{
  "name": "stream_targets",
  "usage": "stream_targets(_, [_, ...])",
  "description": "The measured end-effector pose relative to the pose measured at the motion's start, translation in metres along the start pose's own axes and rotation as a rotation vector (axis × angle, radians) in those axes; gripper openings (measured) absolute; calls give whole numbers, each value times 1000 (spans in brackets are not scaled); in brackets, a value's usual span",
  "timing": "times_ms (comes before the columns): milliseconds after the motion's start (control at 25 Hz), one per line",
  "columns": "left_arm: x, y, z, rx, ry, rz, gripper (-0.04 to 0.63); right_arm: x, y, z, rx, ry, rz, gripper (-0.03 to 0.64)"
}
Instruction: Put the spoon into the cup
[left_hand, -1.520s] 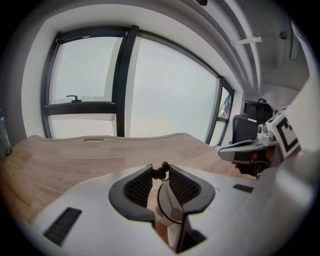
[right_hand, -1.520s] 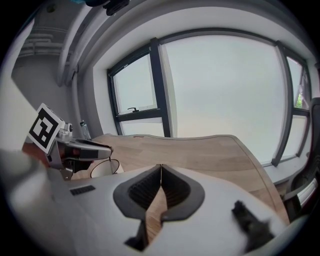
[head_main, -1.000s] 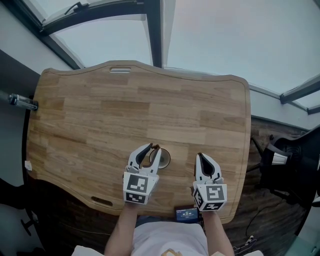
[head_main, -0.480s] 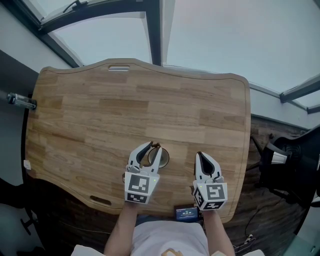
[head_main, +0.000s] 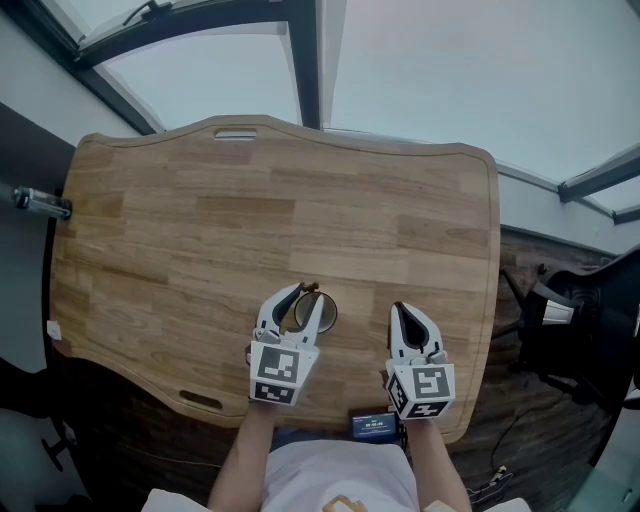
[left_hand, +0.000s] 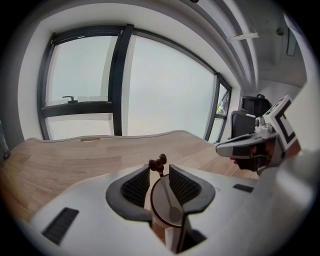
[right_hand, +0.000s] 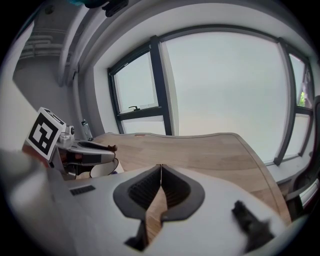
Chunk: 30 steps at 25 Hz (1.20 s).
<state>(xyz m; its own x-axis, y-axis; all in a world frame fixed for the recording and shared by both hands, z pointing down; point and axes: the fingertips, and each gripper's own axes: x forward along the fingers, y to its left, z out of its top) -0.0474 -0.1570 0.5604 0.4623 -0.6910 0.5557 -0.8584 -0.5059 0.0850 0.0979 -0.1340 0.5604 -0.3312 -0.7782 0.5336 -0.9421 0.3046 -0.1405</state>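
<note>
Left gripper view: I see my left gripper (left_hand: 159, 173) jaws grasping the cup (left_hand: 156, 209). The spoon (left_hand: 167, 194) stands inside, bowl down, dark handle-end tilted away. Right gripper (right_hand: 160, 167) jaws are clenched empty above the worktop (right_hand: 200, 150).

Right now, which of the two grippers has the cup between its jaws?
The left gripper: the cup, spoon inside, sits between its jaws, while the right gripper is shut and empty.

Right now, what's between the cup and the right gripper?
Only bare table. The head view shows plain wood between the cup and the right gripper.
</note>
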Motion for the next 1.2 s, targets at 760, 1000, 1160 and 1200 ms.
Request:
stream_targets(760, [-2,-4,2,-22,-5,-42,167,-5,2,10,-16,-15,-9,31])
stream_targets(1000, [-8,-9,7,-24,-19,-57,178,-14,4,19,-24,-40,-23,32])
stream_targets(1160, [-16,-8,9,-21,-28,-48,179,-21,8,22,-28,-48,-28,31])
stream_targets(1200, [-19,-7,10,-20,-34,-43,183,-23,9,23,-30,-51,-29,32])
